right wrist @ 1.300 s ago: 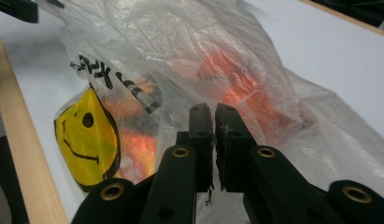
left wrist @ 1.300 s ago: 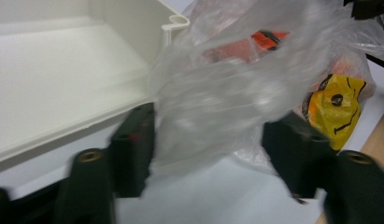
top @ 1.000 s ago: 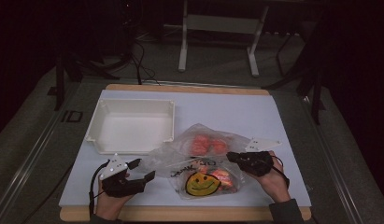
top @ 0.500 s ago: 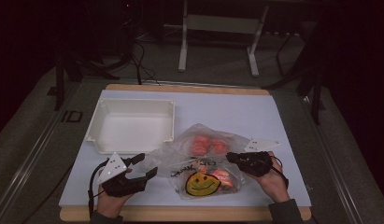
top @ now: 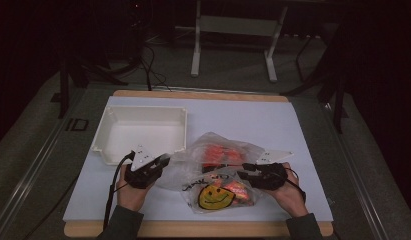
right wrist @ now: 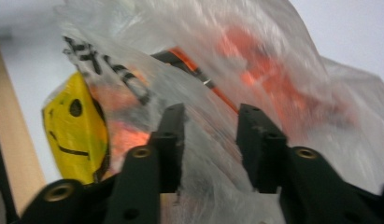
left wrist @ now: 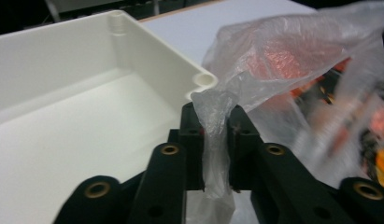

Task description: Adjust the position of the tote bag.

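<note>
The left gripper (left wrist: pixel 216 140) had just clamped down, a twisted fold of the clear plastic bag (top: pixel 220 172) pinched tight between its jaws, right beside the corner of the white tray (top: pixel 105 145). The right gripper (right wrist: pixel 210 144) had just let its jaws spread, film lying loose between them. The bag, smiley face and orange items inside, lay on the white table (top: pixel 293 125) between both hands.
</note>
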